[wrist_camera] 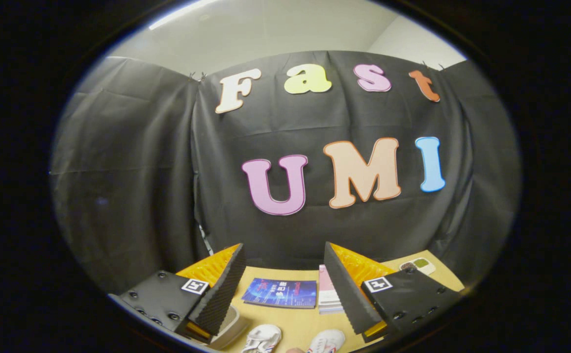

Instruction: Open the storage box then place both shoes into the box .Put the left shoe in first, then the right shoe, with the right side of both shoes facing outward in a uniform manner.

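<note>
Claw (285, 289): raised above the surface, its two fingers spread well apart with nothing between them; the finger roots run out of sight low in the gripper view.
Left finger (217, 294): ribbed inner pad faces inward; a square marker sits on its top plate.
Right finger (347, 294): ribbed pad likewise; it covers the right part of the pink booklet.
Surface (295, 321): a light wooden top, seen in a narrow strip between and beyond the fingers.
Left shoe (263, 339): white, with what look like coloured stripes on its side, lying below the gap between the fingers; just its front part is in sight, the rest is cut off.
Right shoe (325, 340): white, just beside the other shoe and apart from it; also cut off, so which side faces out cannot be told.
Storage box (231, 326): a pale rounded edge peeks out under the left finger; whether this is the box, and whether it is open, cannot be told.
Blue leaflet (280, 293): flat on the surface, beyond the shoes, between the fingers.
Pink booklet (327, 294): touching or just beside the leaflet's right edge.
Small card (418, 265): at the far right corner of the surface, too small to make out.
</note>
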`<state>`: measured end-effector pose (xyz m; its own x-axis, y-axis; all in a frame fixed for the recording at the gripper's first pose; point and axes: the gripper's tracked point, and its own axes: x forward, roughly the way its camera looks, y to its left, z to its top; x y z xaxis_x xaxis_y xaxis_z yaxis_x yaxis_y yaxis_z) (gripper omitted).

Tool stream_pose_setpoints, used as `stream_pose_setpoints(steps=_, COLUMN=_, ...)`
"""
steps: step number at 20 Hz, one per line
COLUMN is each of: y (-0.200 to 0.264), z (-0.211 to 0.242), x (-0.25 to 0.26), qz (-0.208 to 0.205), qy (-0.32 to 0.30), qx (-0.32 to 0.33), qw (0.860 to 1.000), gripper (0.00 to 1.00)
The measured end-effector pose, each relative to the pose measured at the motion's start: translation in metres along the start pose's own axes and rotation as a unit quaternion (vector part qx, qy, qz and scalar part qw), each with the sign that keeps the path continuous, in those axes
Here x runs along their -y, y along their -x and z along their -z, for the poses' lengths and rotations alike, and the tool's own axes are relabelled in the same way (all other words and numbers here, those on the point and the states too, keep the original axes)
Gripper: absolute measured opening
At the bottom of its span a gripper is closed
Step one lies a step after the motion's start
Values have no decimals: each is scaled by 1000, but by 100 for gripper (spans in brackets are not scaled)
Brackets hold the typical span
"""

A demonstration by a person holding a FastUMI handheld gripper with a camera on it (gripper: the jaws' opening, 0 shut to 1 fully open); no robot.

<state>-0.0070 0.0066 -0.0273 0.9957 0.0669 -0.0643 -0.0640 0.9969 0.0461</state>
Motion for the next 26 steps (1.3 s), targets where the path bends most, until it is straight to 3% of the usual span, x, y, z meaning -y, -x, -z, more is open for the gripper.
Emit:
stream_pose_setpoints(steps=7, y=-7, z=90, x=-20, qz=-35, qy=-88, qx=-104, qw=990, gripper=96)
stream_pose_setpoints(steps=12, y=-6, z=160, x=-64, qz=-102, qy=-132, qx=-196, qw=966, gripper=97)
stream_pose_setpoints(steps=15, y=-7, z=199, x=-88, qz=-135, qy=-177, qx=-245, qw=944, gripper=97)
stream_pose_setpoints(steps=18, y=-8, z=225, x=-108, qz=-158, qy=-257, qx=-285, qw=910, gripper=98)
stream_pose_setpoints(steps=20, y=-8, z=241, x=-116, qz=-162, qy=-307, qx=-307, qw=886, gripper=99)
stream_pose_setpoints(steps=26, y=-2, z=287, x=-131, qz=-170, qy=-378, qx=-358, qw=837, gripper=99)
